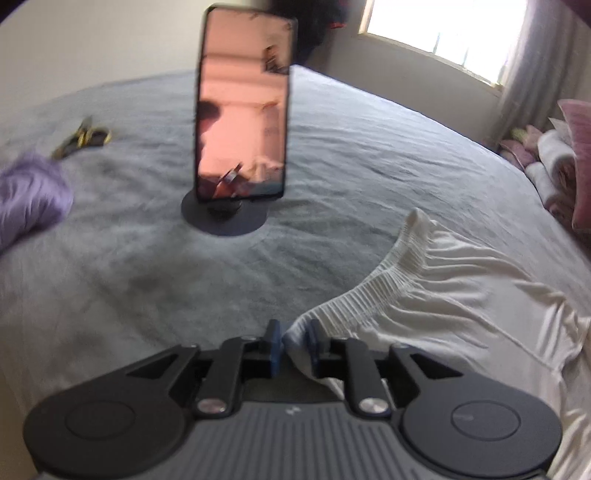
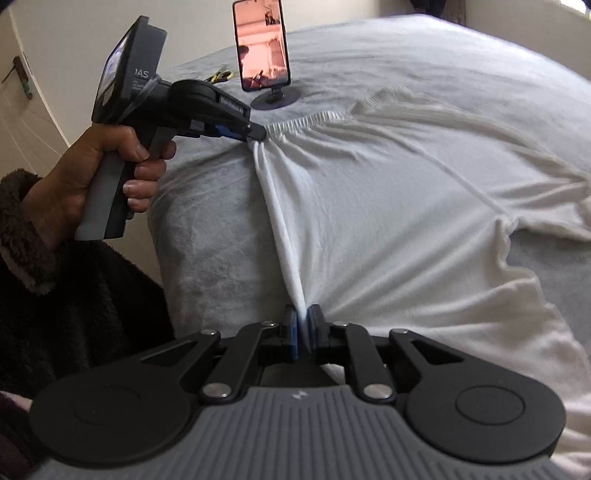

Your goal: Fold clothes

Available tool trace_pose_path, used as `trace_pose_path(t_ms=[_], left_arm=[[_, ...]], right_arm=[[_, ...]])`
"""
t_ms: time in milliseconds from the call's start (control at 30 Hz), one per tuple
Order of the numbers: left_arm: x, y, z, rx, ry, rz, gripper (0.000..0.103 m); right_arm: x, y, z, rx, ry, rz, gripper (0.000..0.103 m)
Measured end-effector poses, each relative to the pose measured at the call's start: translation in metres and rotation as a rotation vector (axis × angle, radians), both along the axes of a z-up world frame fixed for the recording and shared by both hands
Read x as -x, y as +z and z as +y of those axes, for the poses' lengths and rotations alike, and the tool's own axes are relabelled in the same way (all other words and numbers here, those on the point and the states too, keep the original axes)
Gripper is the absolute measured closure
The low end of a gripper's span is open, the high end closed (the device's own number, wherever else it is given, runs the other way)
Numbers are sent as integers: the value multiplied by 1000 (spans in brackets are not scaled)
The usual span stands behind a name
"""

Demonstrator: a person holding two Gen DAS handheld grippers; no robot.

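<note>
Currently both pinch the white garment (image 2: 369, 206) — left gripper (image 2: 255, 133) at waistband, right gripper (image 2: 303, 328) lower; we keep the edge taut — lift evenly.

Bedroom in daylight
A grey bed (image 1: 332, 155) fills the room; bright window (image 1: 439, 33), pale curtain (image 1: 535, 59), cream walls (image 1: 92, 40).

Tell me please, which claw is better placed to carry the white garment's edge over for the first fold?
Probably the left claw. It pinches the white garment at the waistband corner, beside bare bedcover. The right claw grips lower along the same edge.
</note>
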State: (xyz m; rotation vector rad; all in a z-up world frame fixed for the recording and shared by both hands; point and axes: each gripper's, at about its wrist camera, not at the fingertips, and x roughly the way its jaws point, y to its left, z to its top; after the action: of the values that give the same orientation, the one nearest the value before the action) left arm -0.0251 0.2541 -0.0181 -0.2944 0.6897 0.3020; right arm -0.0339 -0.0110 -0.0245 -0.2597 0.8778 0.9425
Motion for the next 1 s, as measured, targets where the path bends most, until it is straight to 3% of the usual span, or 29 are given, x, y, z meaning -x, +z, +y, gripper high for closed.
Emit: trace_pose_path(t_ms=[33,67,133,267,400,667,833,1000], left_arm=[[1,3,-3,-18,-8,-13,67],[2,5,-5,-34,-10,-26,62],[4,12,-8,-64,-3,-50,57],[-2,22,-17,-68,-7,-87,43],[-14,27,-33,-14,-70,-108,45],[-51,17,-98,103,-283,-22,45],[-64,15,-145,99,-418,17,45],[-63,17,-186,129,-653,7,51]], right_arm=[[-1,2,-2,-4,-7,-9,83],[-1,4,-4,-8,-13,-18,69],[-4,8,-10,-20,-33,-35,57],[-29,19,-38,-51,-171,-71,57],[-58,29,-74,-69,-375,-130,55],[-98,34,-174,-43,-823,-213,55],[-100,27,-208,44,-898,-193,55],[-91,31,-230,77,-910,-164,55]])
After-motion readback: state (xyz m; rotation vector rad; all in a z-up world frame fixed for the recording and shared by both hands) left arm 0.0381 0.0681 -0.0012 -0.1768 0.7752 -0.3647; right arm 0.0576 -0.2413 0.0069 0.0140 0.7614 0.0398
